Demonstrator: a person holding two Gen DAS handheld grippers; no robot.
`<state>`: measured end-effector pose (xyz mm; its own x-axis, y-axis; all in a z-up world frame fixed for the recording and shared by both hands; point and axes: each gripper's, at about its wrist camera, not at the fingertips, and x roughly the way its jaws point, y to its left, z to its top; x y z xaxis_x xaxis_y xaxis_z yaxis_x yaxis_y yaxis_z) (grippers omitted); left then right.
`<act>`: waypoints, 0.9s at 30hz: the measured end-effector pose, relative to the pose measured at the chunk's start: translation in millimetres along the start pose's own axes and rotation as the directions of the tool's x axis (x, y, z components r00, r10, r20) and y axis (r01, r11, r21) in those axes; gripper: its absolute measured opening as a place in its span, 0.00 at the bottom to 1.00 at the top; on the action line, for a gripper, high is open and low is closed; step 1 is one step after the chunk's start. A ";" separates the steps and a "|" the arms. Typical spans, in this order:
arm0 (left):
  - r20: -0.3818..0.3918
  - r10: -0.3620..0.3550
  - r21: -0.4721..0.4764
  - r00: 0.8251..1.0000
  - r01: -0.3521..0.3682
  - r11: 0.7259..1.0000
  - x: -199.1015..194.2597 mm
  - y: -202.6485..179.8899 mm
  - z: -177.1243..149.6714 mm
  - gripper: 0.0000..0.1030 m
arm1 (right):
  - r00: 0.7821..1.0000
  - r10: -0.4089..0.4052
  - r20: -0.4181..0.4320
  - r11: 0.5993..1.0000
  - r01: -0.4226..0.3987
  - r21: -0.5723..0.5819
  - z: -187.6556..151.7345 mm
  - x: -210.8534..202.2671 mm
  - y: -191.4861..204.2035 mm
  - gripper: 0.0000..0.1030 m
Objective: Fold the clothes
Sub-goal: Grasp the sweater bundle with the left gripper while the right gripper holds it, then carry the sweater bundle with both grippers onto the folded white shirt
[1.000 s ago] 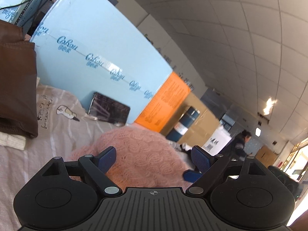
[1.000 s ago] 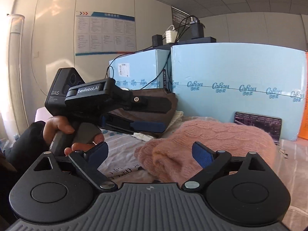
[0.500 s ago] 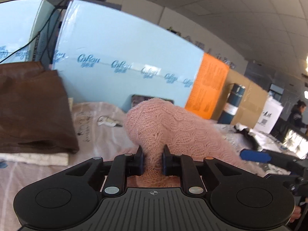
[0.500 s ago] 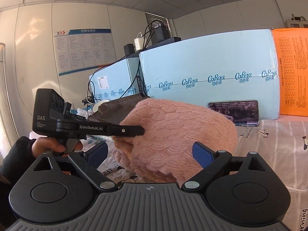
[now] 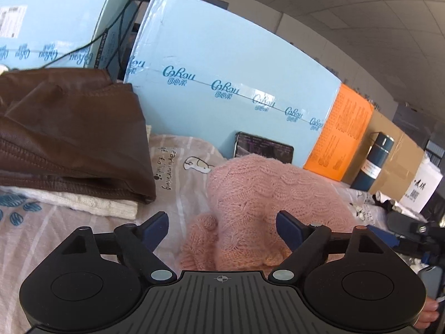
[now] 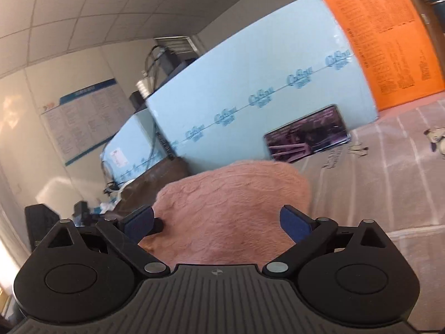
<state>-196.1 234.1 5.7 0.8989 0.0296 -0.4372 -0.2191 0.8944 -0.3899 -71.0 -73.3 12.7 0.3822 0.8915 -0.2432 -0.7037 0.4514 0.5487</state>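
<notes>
A pink knitted sweater [image 5: 267,203] lies bunched in a heap on the printed bedsheet [image 5: 172,192]. My left gripper [image 5: 222,226] is open, its blue pads on either side of the sweater's near edge, not pinching it. In the right wrist view the same sweater [image 6: 236,206] fills the middle, blurred. My right gripper [image 6: 217,221] is open with the sweater between and beyond its pads. The other gripper's dark body shows at the left of the right wrist view [image 6: 83,211] and at the right of the left wrist view [image 5: 411,231].
A folded brown leather garment [image 5: 69,144] lies on a white knit [image 5: 83,201] at the left. Light blue boxes [image 5: 236,83] and an orange box [image 5: 342,136] stand behind, with a phone [image 5: 262,149] leaning on them. A dark blue flask [image 5: 372,164] stands at the right.
My left gripper, shut on the sweater half a second ago, has opened and let it go; the sweater has dropped into a heap. My right gripper stayed open and tilted.
</notes>
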 end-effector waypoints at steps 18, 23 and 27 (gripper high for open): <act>-0.018 -0.149 0.171 0.989 0.150 0.974 30.5 -82.0 -0.6 0.44 | 0.992 -0.117 -0.047 0.976 0.123 0.181 5.0 -0.1 -19.0 0.42; 0.021 -0.250 0.251 0.968 0.237 0.939 43.3 -141.2 13.7 0.44 | 0.974 -0.191 0.120 0.975 0.173 0.142 31.7 -50.9 -26.6 0.42; 0.026 -0.351 0.309 0.936 0.326 0.893 68.3 -198.9 19.6 0.44 | 0.935 -0.262 0.240 0.962 0.234 0.138 57.0 -98.6 -51.0 0.42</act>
<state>-83.7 67.0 69.3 0.9281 -0.2744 -0.2518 0.2146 0.9466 -0.2405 -38.7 -186.4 54.3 0.6851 0.7060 -0.1795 -0.5048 0.6377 0.5818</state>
